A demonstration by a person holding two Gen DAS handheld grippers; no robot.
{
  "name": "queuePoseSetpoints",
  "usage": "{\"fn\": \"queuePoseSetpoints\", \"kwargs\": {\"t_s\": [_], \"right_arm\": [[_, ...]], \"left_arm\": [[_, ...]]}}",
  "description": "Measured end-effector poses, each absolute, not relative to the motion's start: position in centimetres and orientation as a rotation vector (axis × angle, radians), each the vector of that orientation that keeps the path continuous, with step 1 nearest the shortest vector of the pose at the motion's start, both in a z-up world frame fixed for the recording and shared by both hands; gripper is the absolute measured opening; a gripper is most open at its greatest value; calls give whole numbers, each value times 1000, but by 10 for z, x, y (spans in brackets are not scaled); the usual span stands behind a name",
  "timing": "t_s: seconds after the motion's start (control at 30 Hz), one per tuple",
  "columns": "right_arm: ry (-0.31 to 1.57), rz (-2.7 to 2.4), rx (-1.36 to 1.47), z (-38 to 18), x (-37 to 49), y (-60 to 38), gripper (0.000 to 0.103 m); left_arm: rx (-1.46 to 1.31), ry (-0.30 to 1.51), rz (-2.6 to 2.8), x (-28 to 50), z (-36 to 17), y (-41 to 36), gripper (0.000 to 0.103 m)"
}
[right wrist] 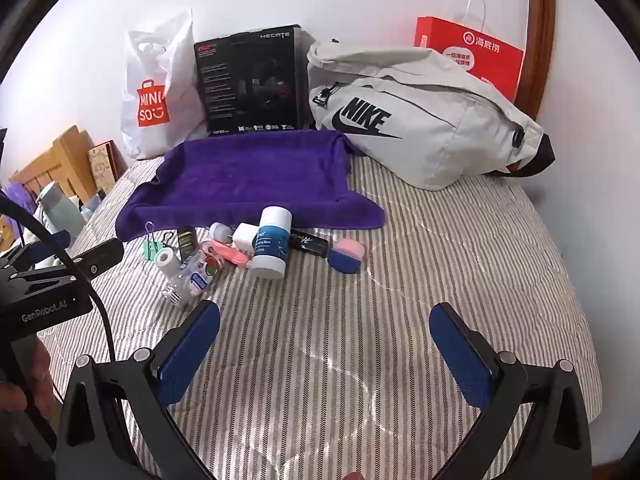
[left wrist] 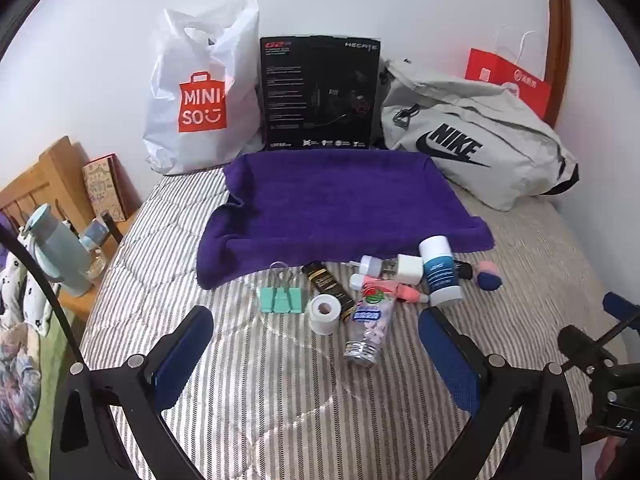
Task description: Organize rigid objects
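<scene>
Both tongs, left tongs and right tongs, gaped wide and empty; the candy bottle lay mid-frame, nearest the left, pointing toward it.

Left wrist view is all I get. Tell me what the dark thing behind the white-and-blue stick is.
Observer: A black tube with white script. It lies flat between the white-and-blue stick and the pink-and-blue sponge.
Operator: Report the right gripper's jaws.
Observer: The right gripper is open and empty, over the bare striped bedcover.
Operator: Confirm who holds the left gripper.
Observer: A hand grips its handle at the left edge of the right wrist view.
</scene>
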State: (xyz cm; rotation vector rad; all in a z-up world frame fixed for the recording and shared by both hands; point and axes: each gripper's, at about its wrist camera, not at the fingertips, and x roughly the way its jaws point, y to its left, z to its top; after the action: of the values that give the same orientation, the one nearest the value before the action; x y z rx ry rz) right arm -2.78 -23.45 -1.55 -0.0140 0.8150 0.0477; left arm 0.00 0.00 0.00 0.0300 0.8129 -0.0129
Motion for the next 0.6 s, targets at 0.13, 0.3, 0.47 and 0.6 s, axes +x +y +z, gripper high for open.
{"fn": "queuePoseSetpoints", "kwargs": {"t_s": [0.13, 0.3, 0.47, 0.6], "right_arm": [[815, 51, -17, -15, -26, -236, 103], [810, 50, -6, -11, -26, -232, 103], [815, 48, -12, -16, -25, -224, 103], [812, 43, -4, -15, -27, -224, 103]], "left_arm": [[46, 824, 1, 2, -1, -3, 103], [5, 815, -22, -4, -1, -1, 103], [-3, 811, -30, -6, 0, -1, 103], [-7, 809, -36, -7, 0, 5, 103]]}}
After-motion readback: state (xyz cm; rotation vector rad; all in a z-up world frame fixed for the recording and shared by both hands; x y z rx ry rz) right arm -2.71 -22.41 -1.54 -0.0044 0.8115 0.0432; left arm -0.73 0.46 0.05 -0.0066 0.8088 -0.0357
